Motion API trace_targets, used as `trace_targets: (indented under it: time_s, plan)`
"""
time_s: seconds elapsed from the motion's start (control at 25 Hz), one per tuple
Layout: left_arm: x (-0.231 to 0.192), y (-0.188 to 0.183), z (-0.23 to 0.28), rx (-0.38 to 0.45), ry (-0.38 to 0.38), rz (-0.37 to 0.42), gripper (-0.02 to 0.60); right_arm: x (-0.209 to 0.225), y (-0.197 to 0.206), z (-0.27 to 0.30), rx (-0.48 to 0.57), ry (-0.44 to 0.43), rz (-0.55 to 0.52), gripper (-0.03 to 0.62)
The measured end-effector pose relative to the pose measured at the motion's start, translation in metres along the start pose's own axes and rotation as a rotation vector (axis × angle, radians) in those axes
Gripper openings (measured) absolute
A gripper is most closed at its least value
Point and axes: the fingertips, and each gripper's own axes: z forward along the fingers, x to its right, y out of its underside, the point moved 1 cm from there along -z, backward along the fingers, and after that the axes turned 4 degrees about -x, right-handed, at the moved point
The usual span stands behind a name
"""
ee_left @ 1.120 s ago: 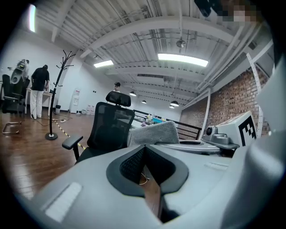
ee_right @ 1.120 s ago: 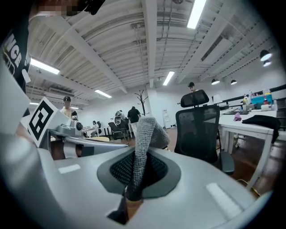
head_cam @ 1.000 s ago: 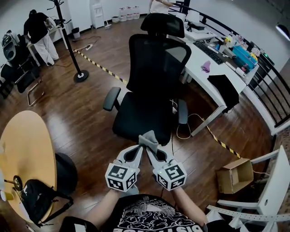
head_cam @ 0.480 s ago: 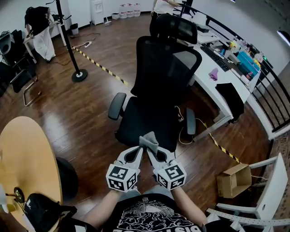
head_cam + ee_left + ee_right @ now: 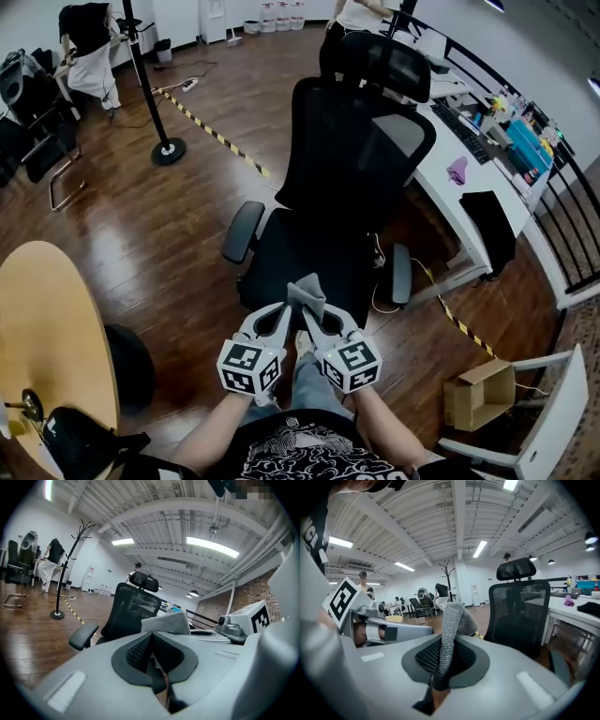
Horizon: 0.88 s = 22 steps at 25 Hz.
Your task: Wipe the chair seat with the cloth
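A black mesh office chair stands in front of me, its seat (image 5: 302, 251) just beyond my grippers. A grey cloth (image 5: 306, 294) sticks up where both grippers meet, above the seat's near edge. My right gripper (image 5: 315, 310) is shut on the cloth (image 5: 452, 620), which runs down between its jaws. My left gripper (image 5: 293, 309) is shut too, pinching the cloth (image 5: 166, 622) at its tips. The chair's backrest (image 5: 518, 609) and left armrest (image 5: 84, 635) show beyond the jaws.
A white desk (image 5: 450, 197) with a keyboard and a black garment stands right of the chair. A round wooden table (image 5: 47, 328) is at the left, a cardboard box (image 5: 478, 394) and a white chair at the lower right. A coat stand (image 5: 155, 84) and floor tape lie behind.
The chair has come nearer and sits more to the right in the head view. Both grippers stay together, shut on the cloth, in the same pose.
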Motion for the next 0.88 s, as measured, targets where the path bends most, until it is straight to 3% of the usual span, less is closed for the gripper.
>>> trace_targets:
  time_s: [0.28,0.52,0.88]
  plan:
    - [-0.039,-0.022,0.064,0.023,-0.087,-0.053,0.006,0.062,-0.017,0.058,-0.046,-0.079,-0.043,0.009]
    - [-0.064,-0.031,0.125,-0.010,-0.109,-0.052,0.006,0.124,-0.024,0.116,-0.069,-0.109,-0.061,0.009]
    - [-0.130,-0.019,0.202,-0.018,-0.166,-0.115,0.006,0.196,0.018,0.211,-0.154,-0.175,-0.102,0.009]
